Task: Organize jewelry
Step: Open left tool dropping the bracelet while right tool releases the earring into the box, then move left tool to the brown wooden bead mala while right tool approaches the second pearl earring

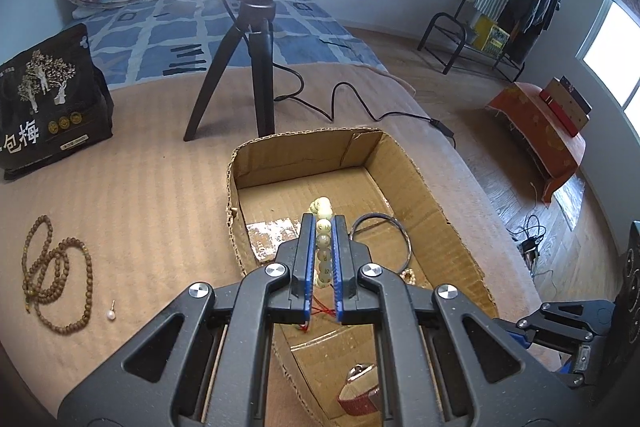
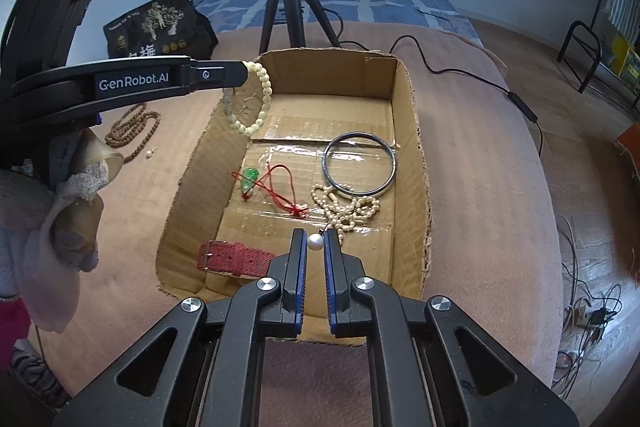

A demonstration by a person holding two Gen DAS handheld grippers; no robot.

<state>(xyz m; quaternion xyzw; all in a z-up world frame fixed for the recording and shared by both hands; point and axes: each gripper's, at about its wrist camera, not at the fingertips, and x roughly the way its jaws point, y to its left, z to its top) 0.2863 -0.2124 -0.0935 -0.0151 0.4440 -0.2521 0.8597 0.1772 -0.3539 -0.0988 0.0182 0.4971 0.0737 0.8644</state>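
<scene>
Over the brown bedspread (image 2: 480, 155), the cardboard box (image 2: 408, 115) sits beneath both claws: left gripper (image 1: 323, 227) clenched on the pale bead bracelet (image 2: 262, 99) above the box's far-left corner, right gripper (image 2: 315, 242) pinching the pearl earring (image 2: 315, 242) above its near edge.

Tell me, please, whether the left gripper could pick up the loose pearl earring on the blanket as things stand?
Probably not yet. The left gripper is shut on the pale bead bracelet above the cardboard box, so its fingers are full. The pearl earring lies unobstructed beside the brown bead strand, outside the box.
</scene>
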